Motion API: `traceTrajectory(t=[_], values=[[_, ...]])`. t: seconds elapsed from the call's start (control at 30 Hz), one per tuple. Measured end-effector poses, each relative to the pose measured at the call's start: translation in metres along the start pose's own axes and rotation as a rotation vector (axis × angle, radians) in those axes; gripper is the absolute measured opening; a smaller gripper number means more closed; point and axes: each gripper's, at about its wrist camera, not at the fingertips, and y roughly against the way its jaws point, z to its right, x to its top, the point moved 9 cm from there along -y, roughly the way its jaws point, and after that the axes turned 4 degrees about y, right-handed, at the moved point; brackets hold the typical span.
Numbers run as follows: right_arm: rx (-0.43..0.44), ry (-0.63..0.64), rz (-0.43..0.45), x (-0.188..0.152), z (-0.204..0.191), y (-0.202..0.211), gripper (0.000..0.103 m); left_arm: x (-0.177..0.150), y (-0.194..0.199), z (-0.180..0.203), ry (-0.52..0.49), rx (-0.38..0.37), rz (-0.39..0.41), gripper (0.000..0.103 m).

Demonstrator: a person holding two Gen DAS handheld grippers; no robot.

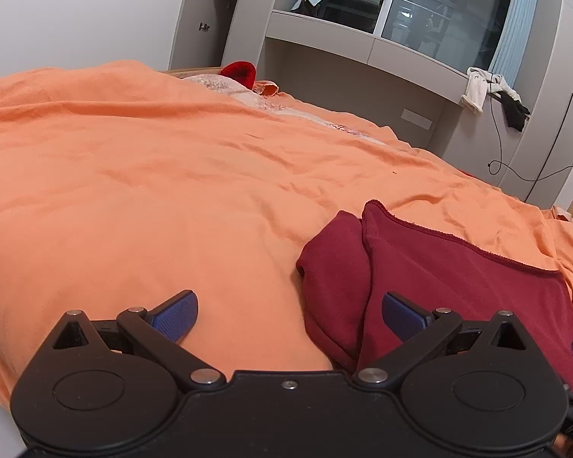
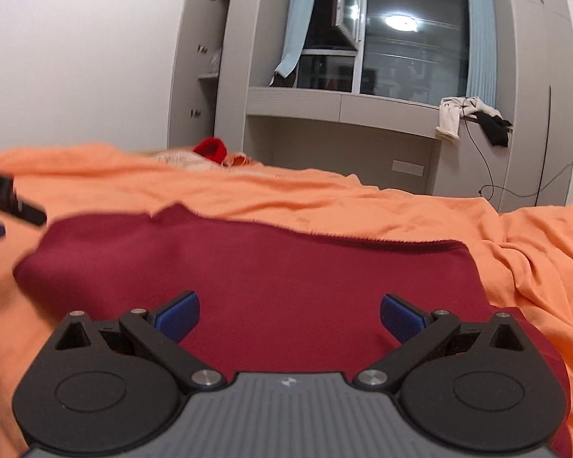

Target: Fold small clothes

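A dark red garment (image 1: 431, 267) lies on the orange bed cover (image 1: 152, 191), with one part folded over at its left side. My left gripper (image 1: 289, 315) is open and empty above the garment's left edge, one blue pad over the cover and one over the cloth. In the right wrist view the same garment (image 2: 267, 267) lies spread flat. My right gripper (image 2: 289, 315) is open and empty just above its near part. The left gripper's tip (image 2: 4, 206) shows at the far left of that view.
A bright red item (image 1: 240, 72) and a pale patterned cloth (image 1: 225, 86) lie at the far end of the bed. Grey cabinets and a window (image 1: 439, 7) stand behind. Clothes (image 1: 481, 89) and a cable hang off a ledge at right.
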Motion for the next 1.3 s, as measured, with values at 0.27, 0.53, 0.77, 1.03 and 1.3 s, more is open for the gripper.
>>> traceTrajectory(t=[0.27,0.53,0.77,1.03,1.3], values=[[-0.002,-0.02,-0.006,-0.012,-0.006,-0.008,0.103,-0.002,-0.004,0.004,-0.026,0.003,-0.011,0.102],[-0.006,-0.024,0.009,-0.016,-0.004,-0.005,0.103,-0.005,-0.009,0.008,-0.055,0.015,-0.022,0.102],[-0.003,-0.03,0.012,-0.016,-0.004,-0.005,0.103,0.02,-0.04,0.015,-0.062,-0.092,-0.069,0.102],[0.016,-0.051,0.012,-0.016,-0.005,-0.007,0.103,0.021,-0.087,0.037,-0.135,-0.11,-0.165,0.102],[0.024,-0.061,0.011,-0.017,-0.004,-0.007,0.103,0.017,-0.075,0.044,-0.147,-0.172,-0.147,0.1]])
